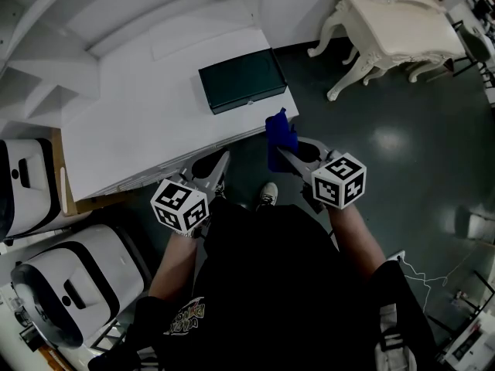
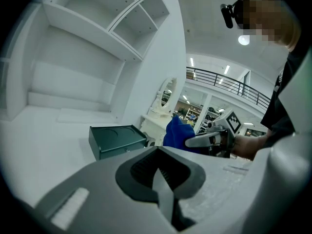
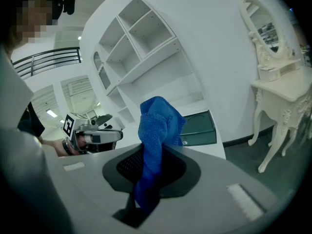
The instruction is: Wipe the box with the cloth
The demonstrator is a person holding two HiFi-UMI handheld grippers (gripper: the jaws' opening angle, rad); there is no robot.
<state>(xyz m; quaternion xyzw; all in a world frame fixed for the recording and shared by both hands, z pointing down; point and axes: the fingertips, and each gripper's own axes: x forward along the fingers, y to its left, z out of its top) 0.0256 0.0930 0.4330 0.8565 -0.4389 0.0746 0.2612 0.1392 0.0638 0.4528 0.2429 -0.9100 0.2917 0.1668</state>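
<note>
Both jaws of the right gripper (image 3: 146, 182) are pressing together on the blue cloth (image 3: 157, 126), which is standing up out of the grip in a bunched fold and touching nothing else. The left gripper (image 2: 163, 186) is carrying nothing: its jaws are lying closed against each other with only air ahead of them. Both tools are hovering just off the front edge of the white worktop (image 1: 147, 122), close to the person's body, with the right one nearer the worktop's corner. The dark green box (image 1: 242, 79) is sitting closed near that front right corner, its small front latch facing the person, a little beyond the cloth and apart from it. Judging from this, the wiping itself is not yet getting under way. The cloth is already in hand, so the pick-up is looking finished, but no face of the box is being touched. What is remaining is bringing the cloth onto the lid and sides and rubbing across them, perhaps with the left gripper steadying the box.
</note>
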